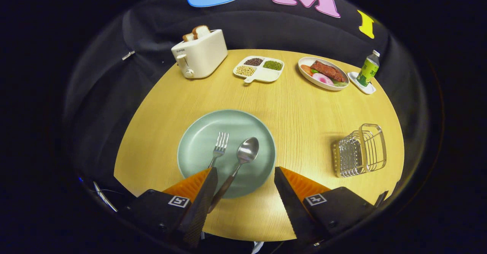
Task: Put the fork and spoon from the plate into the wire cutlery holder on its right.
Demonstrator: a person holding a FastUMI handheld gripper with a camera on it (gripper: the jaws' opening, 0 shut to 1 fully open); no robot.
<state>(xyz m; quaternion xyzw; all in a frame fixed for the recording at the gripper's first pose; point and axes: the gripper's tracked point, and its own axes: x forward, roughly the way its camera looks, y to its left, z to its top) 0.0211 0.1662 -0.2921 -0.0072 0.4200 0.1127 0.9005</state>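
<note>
Hovering with fingers spread wide, the gripper frames fork and spoon on the plate — handles close together — so one pinch might catch both.

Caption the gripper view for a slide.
Open gripper hovers over fork and spoon on green plate.

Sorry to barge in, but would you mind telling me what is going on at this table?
A person is holding a gripper over a round wooden table, its fingers open and holding nothing. Just ahead of them a green plate carries a fork and a spoon, side by side, handles pointing back toward the fingers. The wire holder stands to the plate's right, nothing in it. Neither utensil has been picked up yet.
</note>
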